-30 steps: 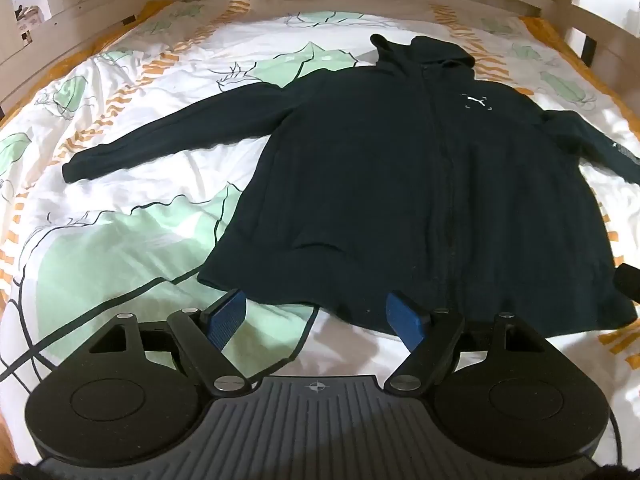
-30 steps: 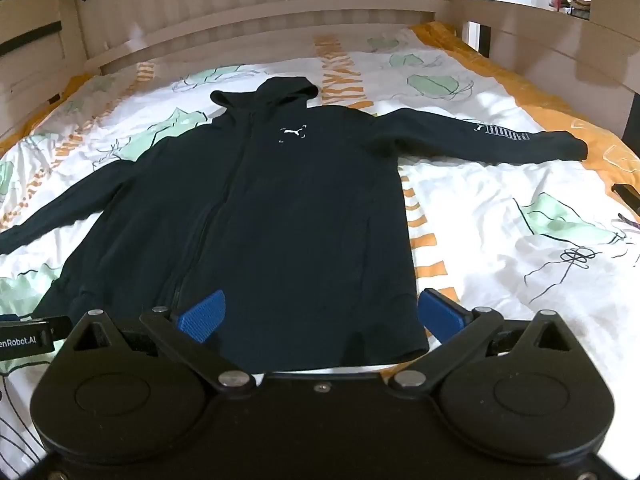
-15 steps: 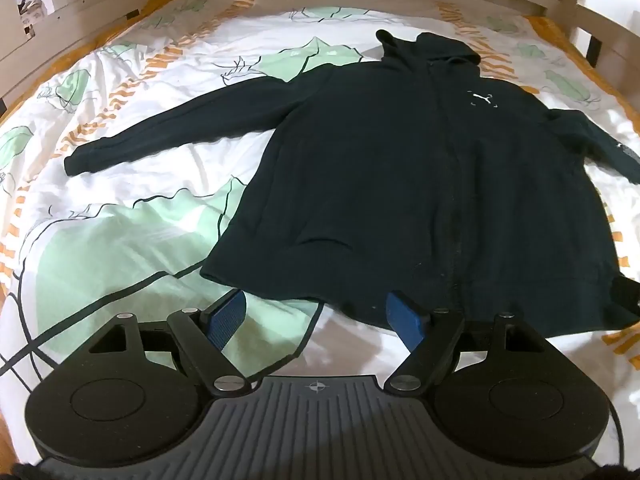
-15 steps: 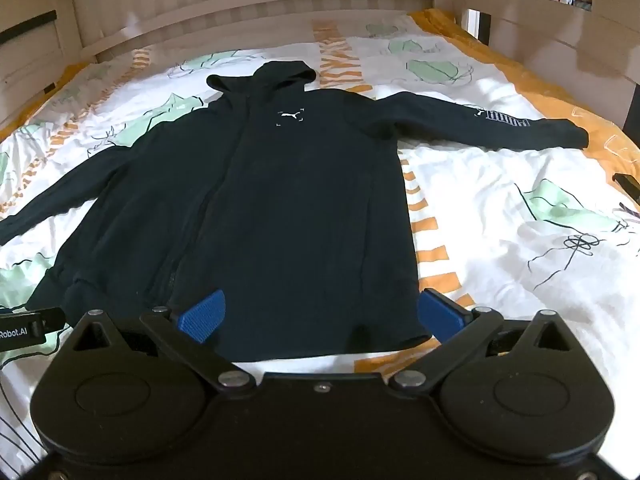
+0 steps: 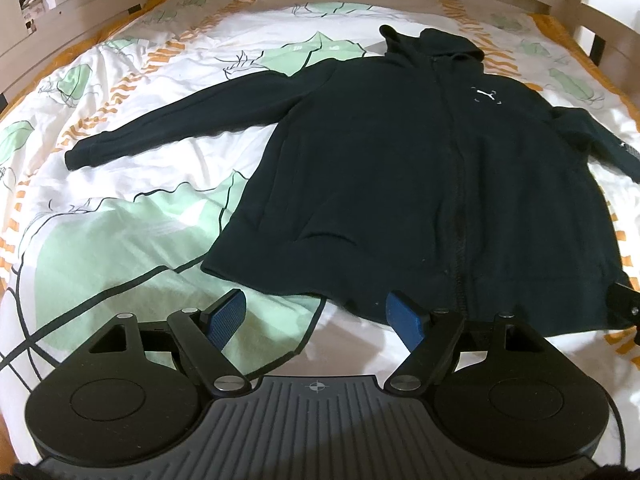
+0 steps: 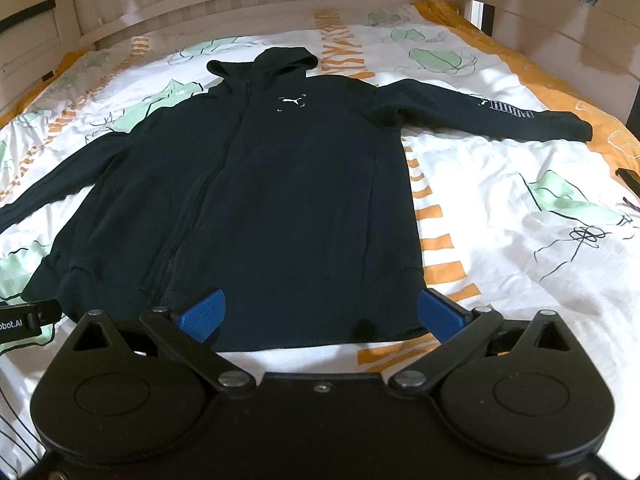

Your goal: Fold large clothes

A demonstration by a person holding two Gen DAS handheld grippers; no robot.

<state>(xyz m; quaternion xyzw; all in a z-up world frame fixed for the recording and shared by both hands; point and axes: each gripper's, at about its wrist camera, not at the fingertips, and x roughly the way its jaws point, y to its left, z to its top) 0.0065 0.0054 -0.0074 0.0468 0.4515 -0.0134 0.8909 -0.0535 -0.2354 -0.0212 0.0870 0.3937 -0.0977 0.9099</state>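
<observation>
A black zip hoodie [image 5: 420, 176] lies flat and face up on the bed, hood far, hem near, both sleeves spread out. It also shows in the right wrist view [image 6: 260, 200], with white lettering on its right sleeve [image 6: 508, 110]. My left gripper [image 5: 316, 316] is open and empty, just above the hem's left part. My right gripper [image 6: 320, 312] is open and empty over the hem's right part. The tip of the right gripper shows at the left view's right edge [image 5: 624, 308], and the left gripper's body at the right view's left edge [image 6: 24, 316].
The bed has a white quilt [image 5: 120, 220] with green leaf and orange stripe print. A wooden headboard [image 6: 260, 4] and side rails [image 6: 560, 40] surround it. A small dark object [image 6: 630, 178] lies at the quilt's right edge.
Both grippers have come forward and slightly lower toward the hoodie's hem. The jaws stay open. The hoodie has not moved.
</observation>
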